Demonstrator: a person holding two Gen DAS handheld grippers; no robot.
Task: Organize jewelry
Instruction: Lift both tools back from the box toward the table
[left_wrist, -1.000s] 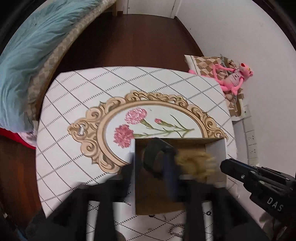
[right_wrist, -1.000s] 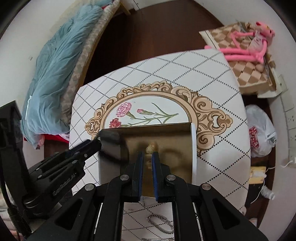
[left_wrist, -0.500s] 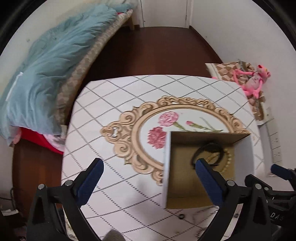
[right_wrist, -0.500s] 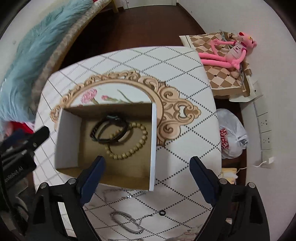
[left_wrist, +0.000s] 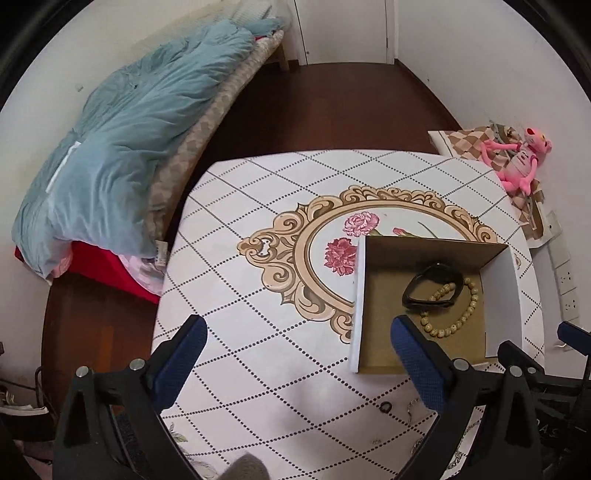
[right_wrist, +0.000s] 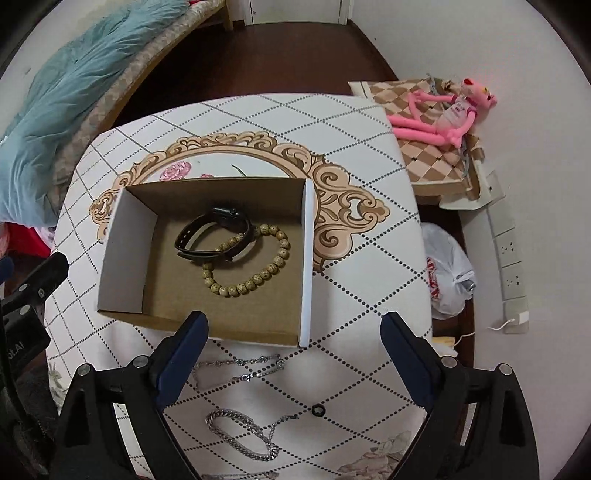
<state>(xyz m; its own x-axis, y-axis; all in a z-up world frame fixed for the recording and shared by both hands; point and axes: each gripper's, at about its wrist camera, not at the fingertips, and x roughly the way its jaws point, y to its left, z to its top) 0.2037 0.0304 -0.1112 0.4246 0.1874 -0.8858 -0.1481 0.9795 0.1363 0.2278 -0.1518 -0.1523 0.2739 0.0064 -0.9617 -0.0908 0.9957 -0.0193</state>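
**Both grippers spread above the table, box holds two pieces**

My left gripper (left_wrist: 297, 363) hangs spread wide and empty over the patterned table (left_wrist: 236, 280), left of the cardboard box (right_wrist: 122, 236). Inside the box I see a black watch (right_wrist: 216, 236) overlapping a beaded bracelet (right_wrist: 255, 275). Nearer me lie a thin silver necklace (right_wrist: 243, 369), a silver chain bracelet (right_wrist: 240, 434) and a small dark ring (right_wrist: 318, 410). My right gripper (right_wrist: 293, 360) is spread too, holding nothing.

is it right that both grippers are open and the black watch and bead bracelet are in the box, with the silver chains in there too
Not quite. The silver chains are not in the box; the right wrist view shows them lying on the tablecloth in front of it. The rest holds: the black watch and bead bracelet are inside, and the left gripper and right gripper are open.
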